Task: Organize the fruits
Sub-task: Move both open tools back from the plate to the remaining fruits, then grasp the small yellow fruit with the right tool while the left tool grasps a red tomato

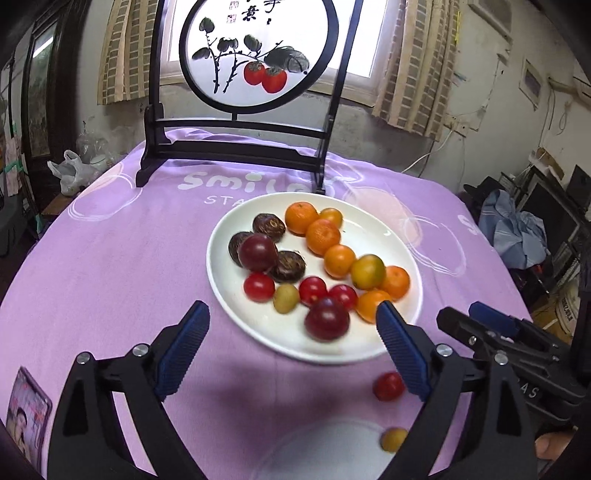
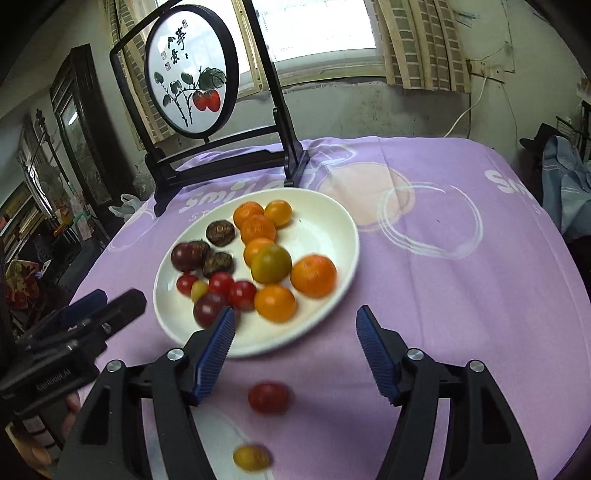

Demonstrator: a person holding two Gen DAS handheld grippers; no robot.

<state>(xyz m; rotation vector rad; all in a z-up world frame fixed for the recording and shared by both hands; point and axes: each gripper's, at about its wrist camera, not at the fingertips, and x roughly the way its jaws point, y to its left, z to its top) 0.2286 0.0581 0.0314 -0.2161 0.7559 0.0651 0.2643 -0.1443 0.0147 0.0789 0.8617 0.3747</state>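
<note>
**A:** How do your claws stand?

**B:** My left gripper (image 1: 291, 325) has its blue pads spread wide with nothing between them; they frame the near rim of the white plate (image 1: 236, 314). My right gripper (image 2: 295, 328) is parted too, and empty, its left pad over the plate's near edge and its right pad over bare cloth.

**A:** What is closest to them?

**B:** Two small fruits lie off the plate on the purple tablecloth (image 1: 122, 258), near my fingers: a red cherry tomato (image 2: 268, 397) and, nearer me, a yellow cherry tomato (image 2: 251, 457). They are apart from each other and from the plate.

**A:** And on the plate?

**B:** At the near side a dark purple plum (image 1: 327, 318), touching a small cluster of red cherry tomatoes (image 1: 312, 290) with a greenish one (image 1: 286, 298) among them. On the plate's left side, a second plum (image 1: 258, 252) rests against three dark brown chestnut-like fruits (image 1: 269, 228). Along the right runs a line of oranges (image 1: 323, 236), one of them half green (image 1: 368, 271).

**A:** Beyond that?

**B:** A dark wooden stand holding a round painted screen (image 1: 255, 51) stands upright at the table's far edge, in front of a curtained window (image 2: 317, 33).
</note>
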